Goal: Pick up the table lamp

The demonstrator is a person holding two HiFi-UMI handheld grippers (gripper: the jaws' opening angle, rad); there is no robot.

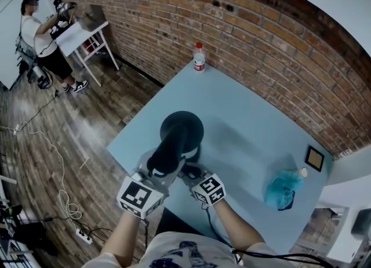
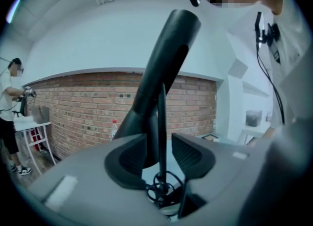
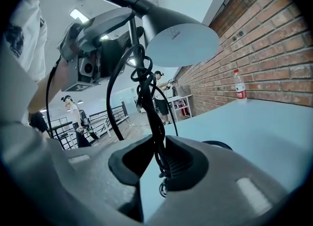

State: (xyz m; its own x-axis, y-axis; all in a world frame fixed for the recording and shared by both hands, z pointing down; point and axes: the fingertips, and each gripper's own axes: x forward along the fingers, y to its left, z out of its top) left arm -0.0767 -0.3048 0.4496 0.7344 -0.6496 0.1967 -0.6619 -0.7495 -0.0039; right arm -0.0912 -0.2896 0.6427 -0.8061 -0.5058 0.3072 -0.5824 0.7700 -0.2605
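The black table lamp [image 1: 181, 126] stands on the light blue table [image 1: 249, 122] near its front edge, its round shade seen from above. Both grippers flank its stem just below the shade. In the left gripper view the lamp's thick neck [image 2: 166, 58] rises past the left jaw, and the thin stem [image 2: 161, 117] stands between the jaws of my left gripper [image 2: 159, 151] with light showing on both sides. My right gripper [image 3: 159, 159] has the lamp's coiled black cord [image 3: 146, 88] in its gap, lying against the right pad, with a gap at the left pad. The shade [image 3: 181, 44] hangs above.
A water bottle [image 1: 199, 58] stands at the table's far corner by the brick wall. A blue bag [image 1: 283, 188] and a small framed square [image 1: 315, 158] lie at the right. A person [image 1: 43, 40] stands at a white table far left. Cables [image 1: 58, 162] trail over the wooden floor.
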